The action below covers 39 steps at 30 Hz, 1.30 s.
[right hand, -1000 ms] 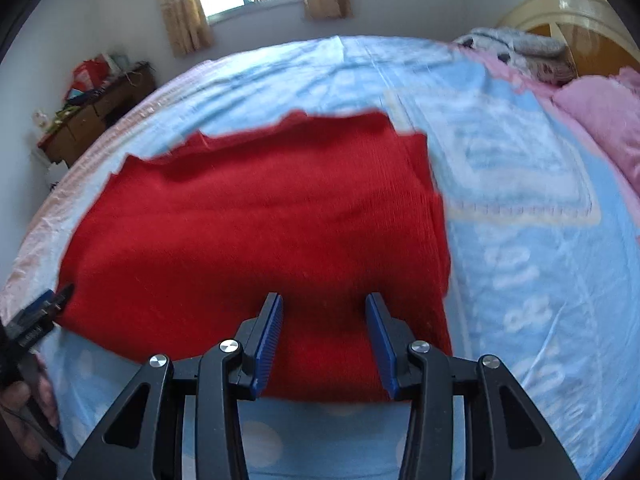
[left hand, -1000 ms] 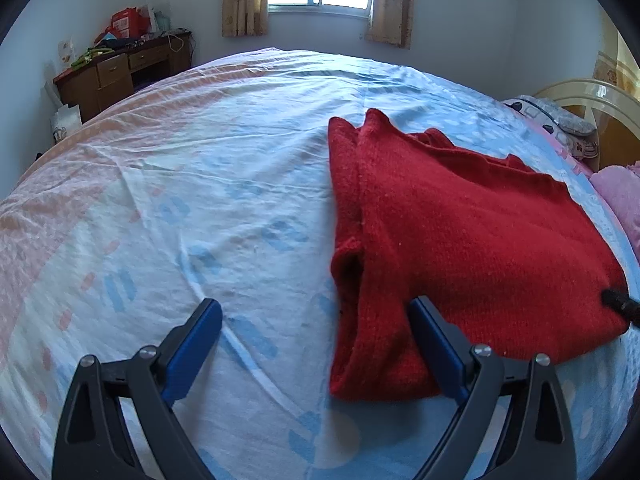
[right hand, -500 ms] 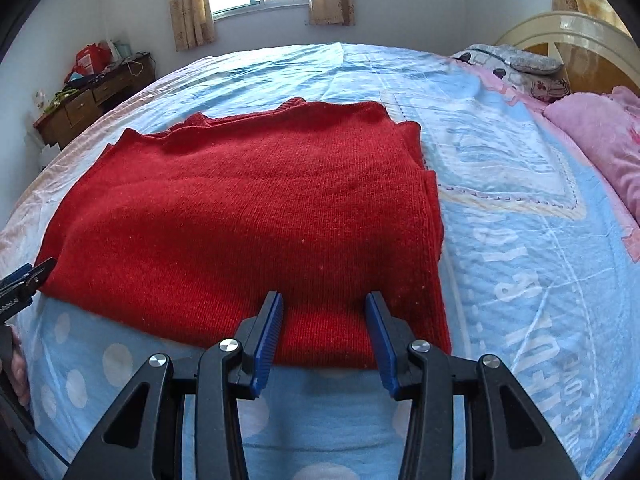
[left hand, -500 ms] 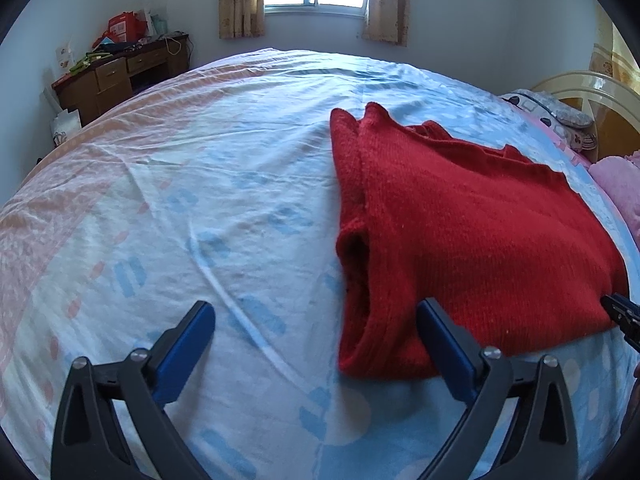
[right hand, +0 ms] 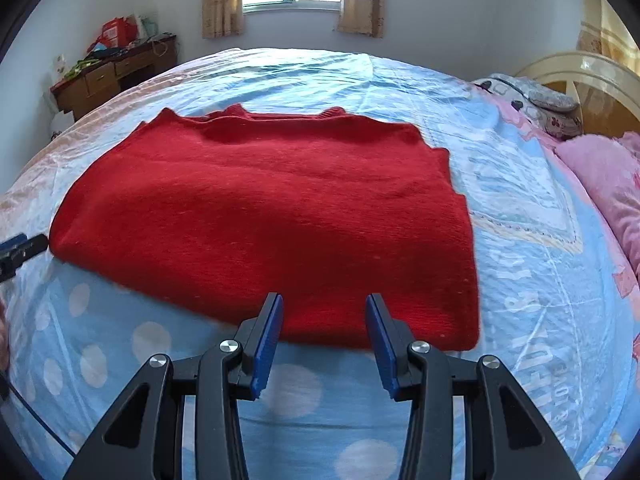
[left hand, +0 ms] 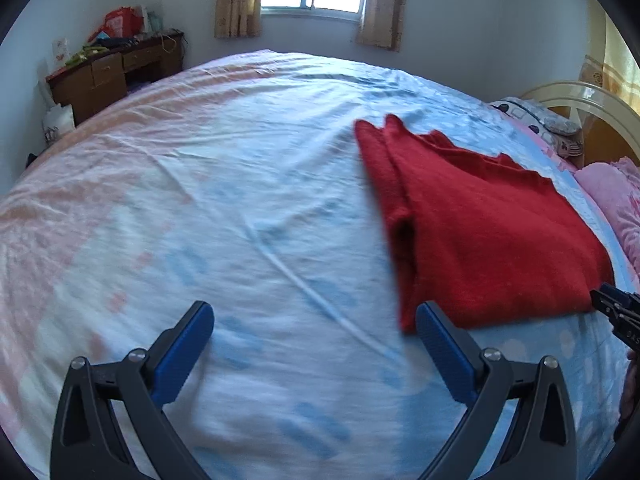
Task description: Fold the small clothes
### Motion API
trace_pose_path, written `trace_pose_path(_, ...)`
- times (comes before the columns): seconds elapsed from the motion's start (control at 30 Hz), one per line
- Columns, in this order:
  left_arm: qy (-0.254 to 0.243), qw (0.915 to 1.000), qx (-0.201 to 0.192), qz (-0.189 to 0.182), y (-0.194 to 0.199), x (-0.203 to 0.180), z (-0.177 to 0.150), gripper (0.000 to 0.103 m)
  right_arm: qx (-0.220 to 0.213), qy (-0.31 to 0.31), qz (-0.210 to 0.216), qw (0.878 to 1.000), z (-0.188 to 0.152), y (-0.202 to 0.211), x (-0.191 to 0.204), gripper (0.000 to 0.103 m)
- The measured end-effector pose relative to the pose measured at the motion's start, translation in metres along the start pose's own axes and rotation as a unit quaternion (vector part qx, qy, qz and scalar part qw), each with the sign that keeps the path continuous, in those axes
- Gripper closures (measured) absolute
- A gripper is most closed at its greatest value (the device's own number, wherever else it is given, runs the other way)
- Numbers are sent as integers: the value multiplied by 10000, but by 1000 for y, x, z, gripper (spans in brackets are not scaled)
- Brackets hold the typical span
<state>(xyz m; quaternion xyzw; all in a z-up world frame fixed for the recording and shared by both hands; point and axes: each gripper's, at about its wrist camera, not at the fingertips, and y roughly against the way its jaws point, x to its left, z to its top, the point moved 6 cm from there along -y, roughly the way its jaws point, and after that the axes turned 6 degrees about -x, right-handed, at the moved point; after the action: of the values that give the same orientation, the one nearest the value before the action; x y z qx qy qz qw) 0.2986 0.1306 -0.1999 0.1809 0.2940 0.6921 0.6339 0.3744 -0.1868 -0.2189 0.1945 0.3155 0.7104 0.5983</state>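
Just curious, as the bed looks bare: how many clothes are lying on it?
1: a red sweater, folded flat on the bedsheet, ahead of both open jaws. None other shows.

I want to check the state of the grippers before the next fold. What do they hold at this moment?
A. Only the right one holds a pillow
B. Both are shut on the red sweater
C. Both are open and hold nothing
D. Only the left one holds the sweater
C: the left gripper and right gripper both show spread fingers with nothing between them, and the red sweater lies flat on the bed.
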Motion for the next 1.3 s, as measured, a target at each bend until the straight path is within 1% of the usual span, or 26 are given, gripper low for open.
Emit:
trace_pose_path(0.1,-41,9999,-83,88,1,13,7,0,-51,260,94,9996,2,5,19,59)
trace_pose_path(0.13,1,9999,-90,134,0,19,10,0,-76,348,128,9993,3,6,26,59)
trace_pose_path(0.27,241,9995,-160,92,-3,36,21,0,-336,773,288,9960,10,16,61,59)
trace_pose_path(0.3,255,9994,-201,87,-3,38,22,0,-446,943,377,9938,12,19,75,59)
trace_pose_path(0.37,246,9993,-271,85,-5,43,27,0,-566,1197,446,9902,15,22,93,55)
trace_pose_path(0.5,355,9991,-237,-14,-12,49,32,0,-799,1761,596,9793,19,26,134,55)
trace_pose_path(0.63,468,9986,-169,-189,-20,51,36,0,-898,2005,648,9734,23,21,157,55)
trace_pose_path(0.7,506,9981,-151,-316,-22,50,38,0,-925,2129,657,9705,23,17,169,55)
trace_pose_path(0.77,528,9970,-151,-552,-25,46,42,0,-968,2287,637,9666,23,14,181,55)
trace_pose_path(0.87,654,9937,-88,-901,-31,42,48,0,-1147,2622,545,9566,18,14,199,54)
trace_pose_path(0.97,649,9893,81,-1307,-40,32,55,0,-1371,3012,369,9429,15,14,217,54)
trace_pose_path(1.1,564,9858,206,-1569,-51,16,66,0,-1598,3292,212,9304,17,14,232,54)
trace_pose_path(1.23,673,9796,294,-1869,-62,1,74,1,-1617,3379,192,9270,17,14,240,54)
trace_pose_path(1.3,695,9770,371,-1979,-68,-5,75,1,-1646,3446,114,9241,19,12,242,54)
